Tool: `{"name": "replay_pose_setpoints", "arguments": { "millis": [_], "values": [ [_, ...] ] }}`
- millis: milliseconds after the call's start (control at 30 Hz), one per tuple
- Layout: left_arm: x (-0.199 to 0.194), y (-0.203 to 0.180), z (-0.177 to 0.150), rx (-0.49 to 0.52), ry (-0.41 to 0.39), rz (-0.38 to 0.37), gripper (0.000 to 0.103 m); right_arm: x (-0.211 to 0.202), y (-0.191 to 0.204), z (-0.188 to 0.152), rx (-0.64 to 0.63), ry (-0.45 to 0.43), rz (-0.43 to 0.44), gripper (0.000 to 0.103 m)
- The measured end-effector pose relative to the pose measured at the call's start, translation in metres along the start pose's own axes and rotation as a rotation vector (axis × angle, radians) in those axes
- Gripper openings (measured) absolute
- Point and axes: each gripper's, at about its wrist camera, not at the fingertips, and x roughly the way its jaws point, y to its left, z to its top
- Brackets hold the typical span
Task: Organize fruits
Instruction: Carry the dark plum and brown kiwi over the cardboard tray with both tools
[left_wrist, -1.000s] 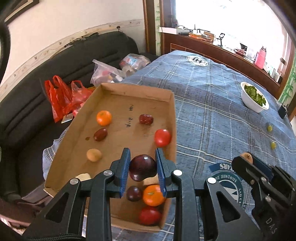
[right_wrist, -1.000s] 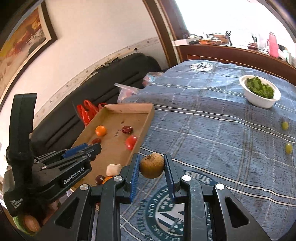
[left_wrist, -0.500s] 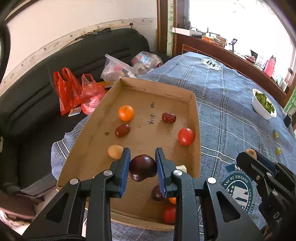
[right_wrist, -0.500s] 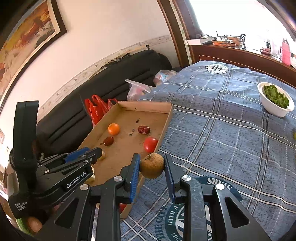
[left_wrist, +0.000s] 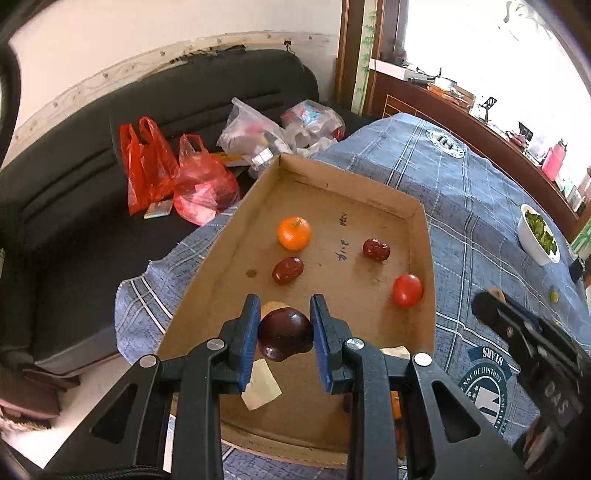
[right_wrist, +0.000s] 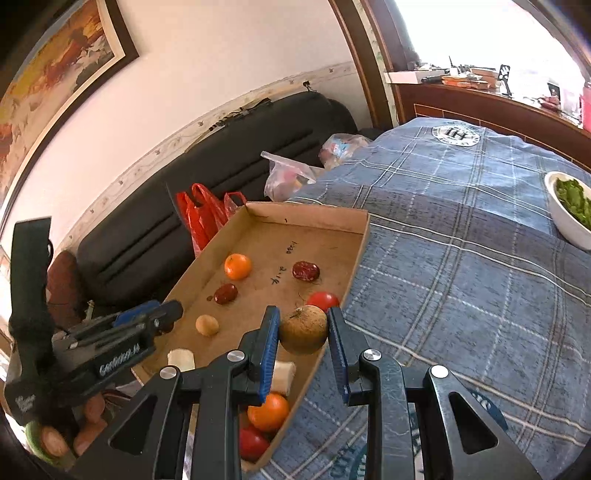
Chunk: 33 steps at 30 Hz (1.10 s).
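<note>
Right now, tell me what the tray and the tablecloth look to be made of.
Tray: plain brown cardboard, matte; folded-up walls, raw edges and pen marks on its floor show it. Tablecloth: woven fabric, probably cotton, matte blue plaid with printed round crests; it drapes over the table edge.

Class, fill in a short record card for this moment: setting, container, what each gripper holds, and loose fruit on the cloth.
Setting: blue plaid tablecloth beside a black sofa
Container: cardboard tray, open, holding several fruits
Left gripper: shut on dark purple fruit
Right gripper: shut on brown round fruit
Loose on cloth: small green fruit
</note>
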Motion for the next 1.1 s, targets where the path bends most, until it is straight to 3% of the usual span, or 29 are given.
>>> {"name": "replay_pose_setpoints", "arguments": {
  "millis": [733,1100],
  "values": [
    [0.048,-0.041,0.011,0.084,0.09,-0.022,0.025,0.1,-0.008,0.07,-0.038,0.094,-0.014,0.026],
    [0.065,-0.045,0.014,0.085,0.121,-0.023,0.025,0.137,-0.013,0.076,-0.034,0.143,-0.037,0.026]
  ]
}}
